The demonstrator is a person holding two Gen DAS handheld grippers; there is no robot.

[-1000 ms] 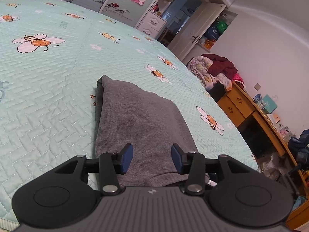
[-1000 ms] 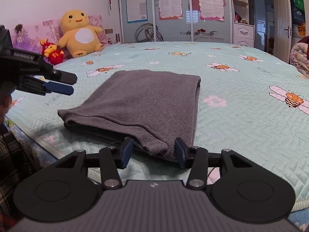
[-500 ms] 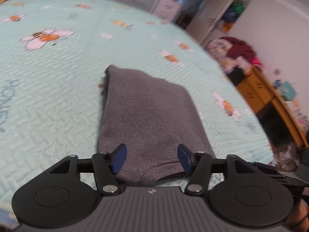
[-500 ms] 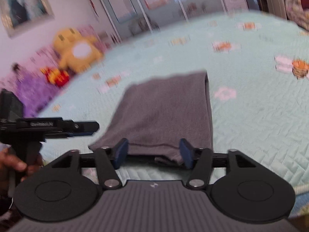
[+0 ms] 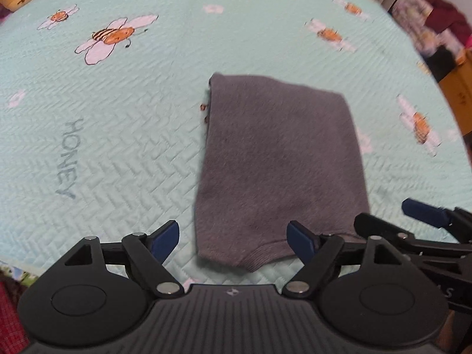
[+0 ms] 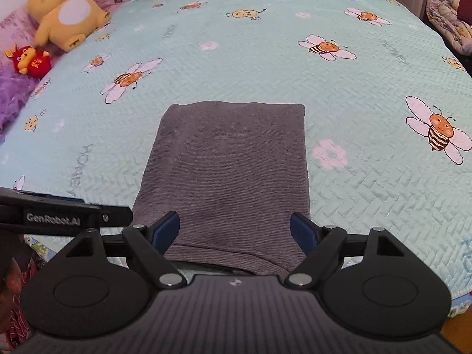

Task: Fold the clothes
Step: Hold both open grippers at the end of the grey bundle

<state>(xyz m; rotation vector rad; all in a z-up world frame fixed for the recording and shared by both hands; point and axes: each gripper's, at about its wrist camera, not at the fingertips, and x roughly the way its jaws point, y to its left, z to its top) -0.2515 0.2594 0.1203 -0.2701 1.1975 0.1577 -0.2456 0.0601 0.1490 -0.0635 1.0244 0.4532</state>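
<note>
Both my grippers have lifted off the cloth and tipped downward since a moment ago, jaws just opening. Beneath them spreads the mint bee-print bedspread [image 6: 368,94], and on it near my edge lies the folded grey garment [image 6: 227,171], flat. My left gripper [image 5: 233,237] and right gripper [image 6: 234,231] gape wide, holding nothing.

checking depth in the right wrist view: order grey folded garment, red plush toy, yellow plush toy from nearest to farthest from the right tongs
1. Grey folded garment, directly ahead of the right tongs.
2. Red plush toy, far left.
3. Yellow plush toy, upper left, just beyond the red one.
</note>
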